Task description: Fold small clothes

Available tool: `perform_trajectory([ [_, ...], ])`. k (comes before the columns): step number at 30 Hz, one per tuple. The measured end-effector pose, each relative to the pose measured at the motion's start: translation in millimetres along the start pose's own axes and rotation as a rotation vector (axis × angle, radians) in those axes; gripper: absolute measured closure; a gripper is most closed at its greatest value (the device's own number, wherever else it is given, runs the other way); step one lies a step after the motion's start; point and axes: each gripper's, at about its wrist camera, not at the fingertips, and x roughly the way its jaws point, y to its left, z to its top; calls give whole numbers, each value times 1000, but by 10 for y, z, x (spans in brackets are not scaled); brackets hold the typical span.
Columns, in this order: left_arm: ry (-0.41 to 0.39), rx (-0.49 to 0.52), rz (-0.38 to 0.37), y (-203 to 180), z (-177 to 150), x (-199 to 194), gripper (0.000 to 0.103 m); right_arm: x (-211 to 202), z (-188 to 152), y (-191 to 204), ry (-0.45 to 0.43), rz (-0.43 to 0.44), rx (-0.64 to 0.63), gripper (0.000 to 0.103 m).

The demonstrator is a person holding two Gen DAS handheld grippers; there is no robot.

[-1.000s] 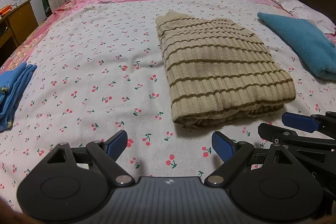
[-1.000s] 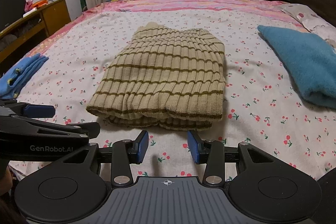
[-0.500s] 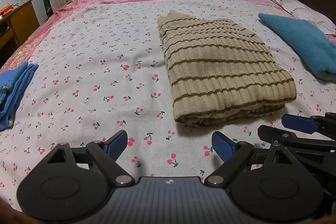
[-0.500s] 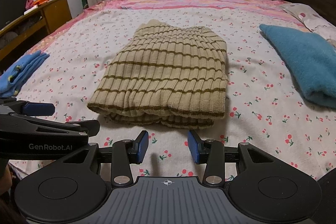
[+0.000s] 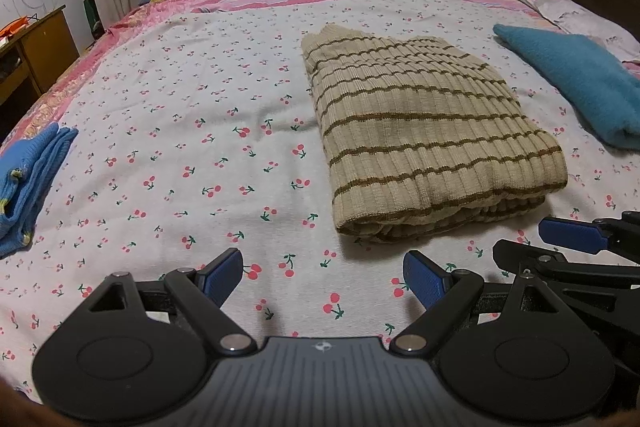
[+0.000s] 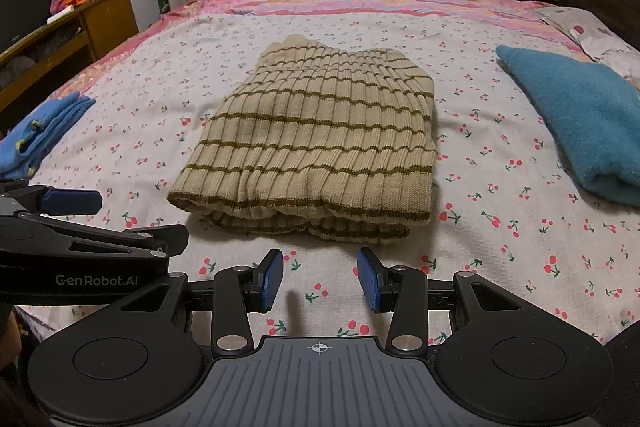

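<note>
On bed (image 6: 500, 259): sweater (image 6: 320, 143) folded, near edge just ahead. Left tongs (image 5: 323, 277) spread wide, right tongs (image 6: 320, 277) half-spread; both empty. Judgement: pinch both near corners together, lift evenly.

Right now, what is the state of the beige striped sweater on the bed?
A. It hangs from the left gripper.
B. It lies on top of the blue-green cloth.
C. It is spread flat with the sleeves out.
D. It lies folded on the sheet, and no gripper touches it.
D: the beige striped sweater lies as a folded stack on the cherry-print sheet, and both the left gripper and the right gripper are open and short of it.
</note>
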Motion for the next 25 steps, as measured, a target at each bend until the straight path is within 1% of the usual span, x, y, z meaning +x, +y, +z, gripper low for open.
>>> perform_trajectory([
  [25,-7,-2,14,3,-2,-14,10,7,-6,24,6,2,-12,62],
])
